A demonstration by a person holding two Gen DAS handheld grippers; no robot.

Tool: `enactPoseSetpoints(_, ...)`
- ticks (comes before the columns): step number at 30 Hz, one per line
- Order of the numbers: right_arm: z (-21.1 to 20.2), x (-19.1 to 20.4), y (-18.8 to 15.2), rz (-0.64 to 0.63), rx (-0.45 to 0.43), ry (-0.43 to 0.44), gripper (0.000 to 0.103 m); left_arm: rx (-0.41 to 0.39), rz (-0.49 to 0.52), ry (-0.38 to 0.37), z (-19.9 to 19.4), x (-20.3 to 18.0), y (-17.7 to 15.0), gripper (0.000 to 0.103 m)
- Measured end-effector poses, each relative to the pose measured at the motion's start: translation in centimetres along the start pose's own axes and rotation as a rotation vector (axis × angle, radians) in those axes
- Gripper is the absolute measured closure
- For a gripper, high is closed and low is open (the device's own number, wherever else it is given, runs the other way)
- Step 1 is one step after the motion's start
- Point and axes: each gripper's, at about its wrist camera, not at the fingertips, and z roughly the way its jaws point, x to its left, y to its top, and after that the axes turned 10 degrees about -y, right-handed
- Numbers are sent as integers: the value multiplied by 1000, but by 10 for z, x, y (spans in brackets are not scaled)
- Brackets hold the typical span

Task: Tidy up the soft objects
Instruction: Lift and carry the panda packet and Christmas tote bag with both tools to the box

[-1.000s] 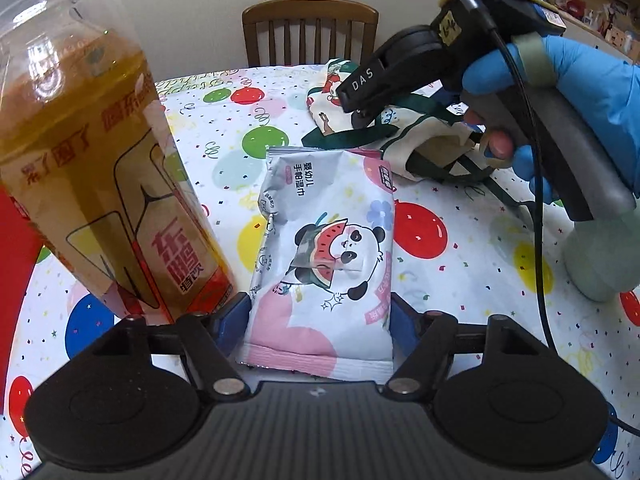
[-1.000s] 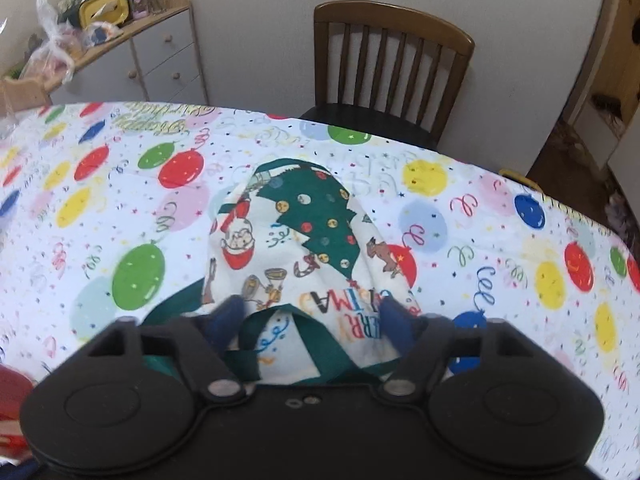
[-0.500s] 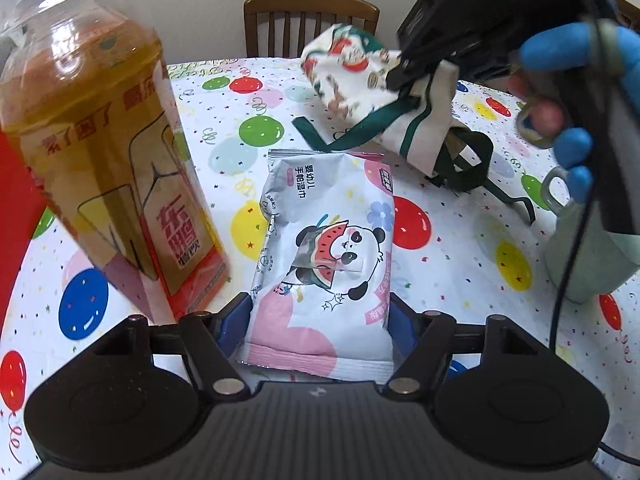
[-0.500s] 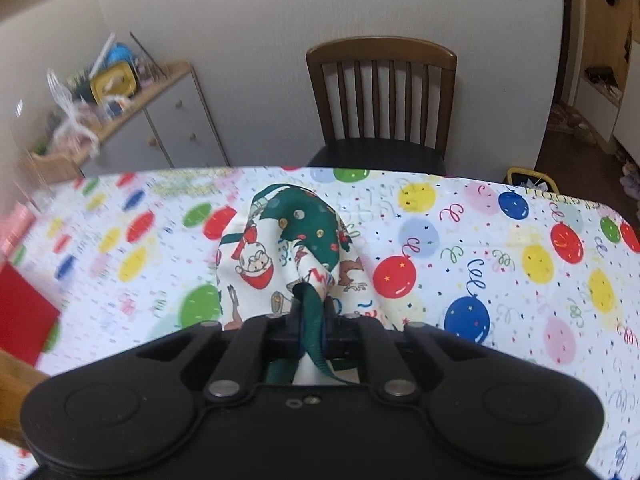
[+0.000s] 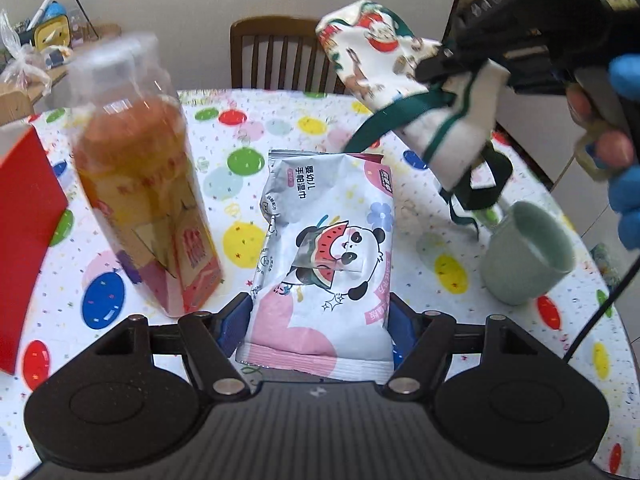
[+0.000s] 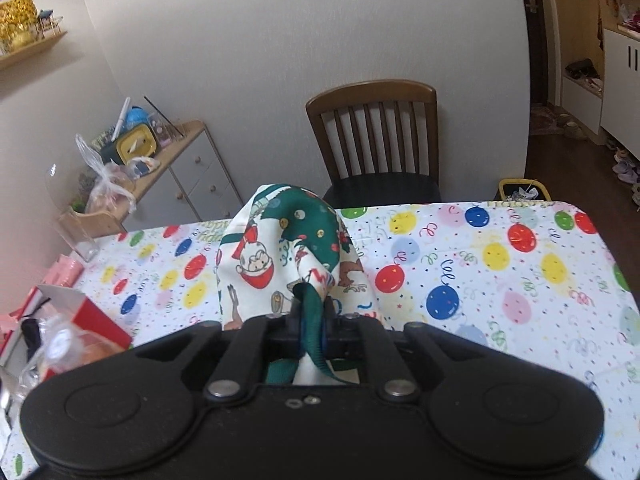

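Note:
My left gripper [image 5: 318, 320] is shut on a wet-wipes pack [image 5: 324, 248] printed with a panda and watermelon, held above the balloon-print table [image 5: 256, 200]. My right gripper [image 6: 312, 320] is shut on a Christmas-print cloth bag [image 6: 280, 256] with green straps and holds it in the air above the table. The same bag [image 5: 384, 60] shows at the upper right of the left wrist view, hanging from the right gripper [image 5: 444, 60], with its straps dangling.
A tea bottle [image 5: 140, 184] stands left of the wipes. A red box [image 5: 24, 216] is at the far left. A pale green cup [image 5: 524, 252] stands at the right. A wooden chair [image 6: 376, 140] is behind the table, a cabinet [image 6: 188, 176] at the back left.
My right gripper closed on the bag's fabric and strap and lifted it off the table. My left gripper rose with the wipes pack still in it.

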Motion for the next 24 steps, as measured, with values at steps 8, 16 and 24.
enactPoseSetpoints(8, -67, 4, -11, 12, -65, 5, 97, -60, 19, -12, -52, -3, 4, 32)
enactPoseSetpoints(16, -127, 11, -25, 21, -95, -1, 97, -106, 29, -34, -109, 9, 4, 32)
enactPoseSetpoints(24, -166, 40, -34, 23, -98, 38, 97, -151, 19, -2, -158, 43, 1, 32)
